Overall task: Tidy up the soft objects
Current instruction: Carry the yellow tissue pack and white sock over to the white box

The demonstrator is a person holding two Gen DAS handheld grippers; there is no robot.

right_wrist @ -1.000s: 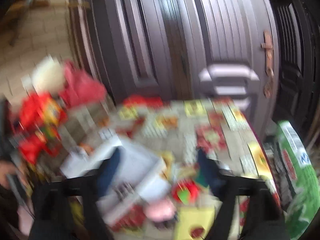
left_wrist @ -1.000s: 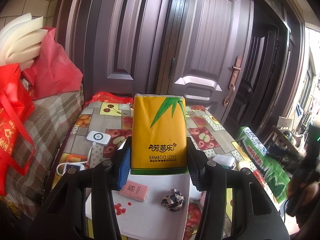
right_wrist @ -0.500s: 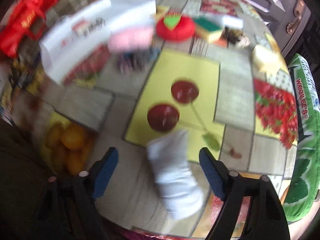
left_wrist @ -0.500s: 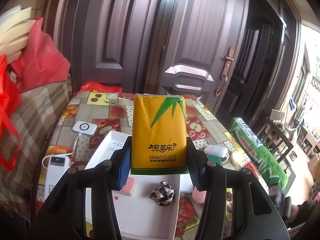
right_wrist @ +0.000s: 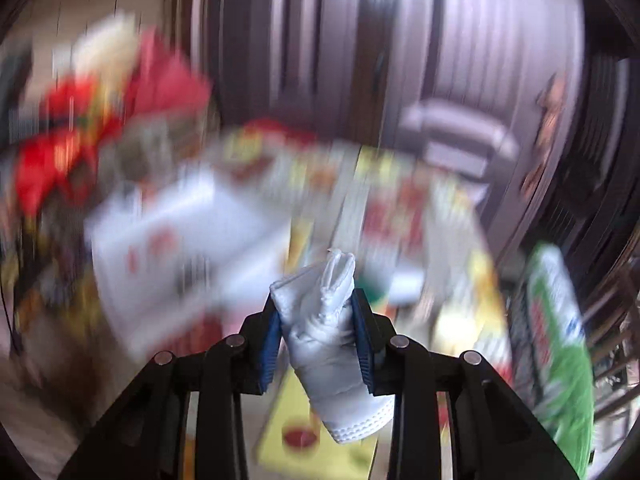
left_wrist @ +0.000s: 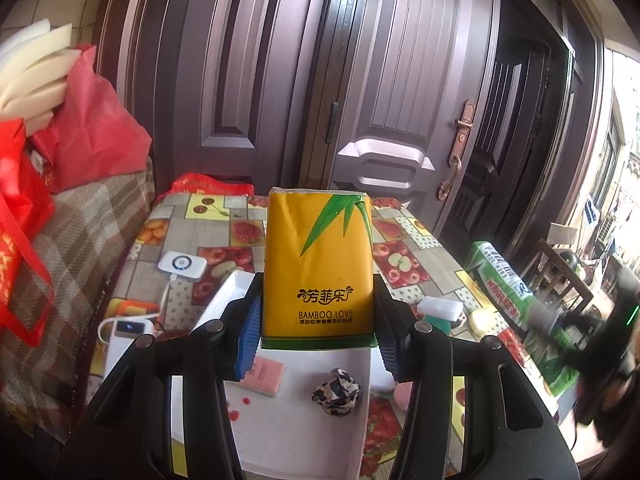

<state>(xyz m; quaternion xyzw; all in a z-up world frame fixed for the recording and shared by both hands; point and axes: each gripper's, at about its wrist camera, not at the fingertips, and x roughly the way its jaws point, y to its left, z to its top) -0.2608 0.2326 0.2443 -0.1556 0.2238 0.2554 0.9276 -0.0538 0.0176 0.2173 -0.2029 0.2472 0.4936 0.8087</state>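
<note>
Tissue pack [left_wrist: 319, 268], glossy yellow, clamped in left tool [left_wrist: 316, 336]; right tool [right_wrist: 319, 336] pinches crumpled white pouch [right_wrist: 326, 340].

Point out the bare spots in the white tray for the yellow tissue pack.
The white tray is bare along its near end, below the pink card and the crumpled black-and-white wad. Between those two runs a narrow gap. The left gripper hides its far half.

Home entryway, panelled front door [left_wrist: 404, 92], fruit-print tablecloth [left_wrist: 404, 256], red shopping bags [left_wrist: 92, 128]

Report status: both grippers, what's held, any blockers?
Left hand-held gripper shut on yellow tissue pack, above white tray. Right hand-held gripper shut on white pouch. Right view blurred; no blockers seen.
</note>
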